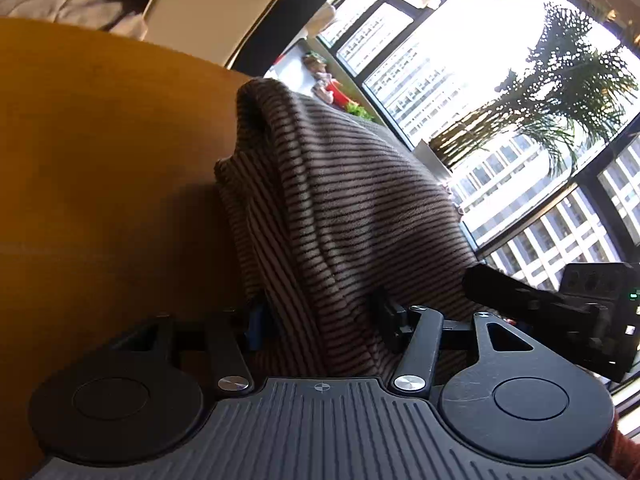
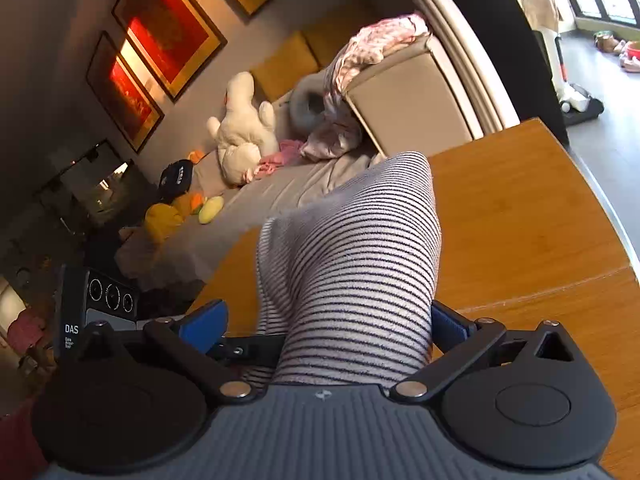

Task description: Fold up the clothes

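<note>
striped garment (image 1: 340, 200) bunched on a bare wooden desk (image 1: 100, 180), both grippers at it

the desk is warm orange-brown wood with a rounded edge; the striped knit garment (image 2: 352, 272) rises in a hump from near its middle toward the cameras. the left gripper (image 1: 320, 320) has its jaws spread about halfway with cloth running between them, and whether the pads press it cannot be told. the right gripper (image 2: 326, 320) has its blue pads (image 2: 204, 320) wide on both sides of the cloth, and a grip cannot be told either. beyond the desk's far edge stands a grey sofa (image 2: 280, 184) with a white plush toy (image 2: 244, 132), a crumpled pink cloth (image 2: 372, 48) and yellow cushions under red framed pictures (image 2: 168, 28). large windows (image 1: 460, 60) show a palm (image 1: 560, 92) and tower blocks. a dark device at the left reads "das" (image 2: 71, 329).
</note>
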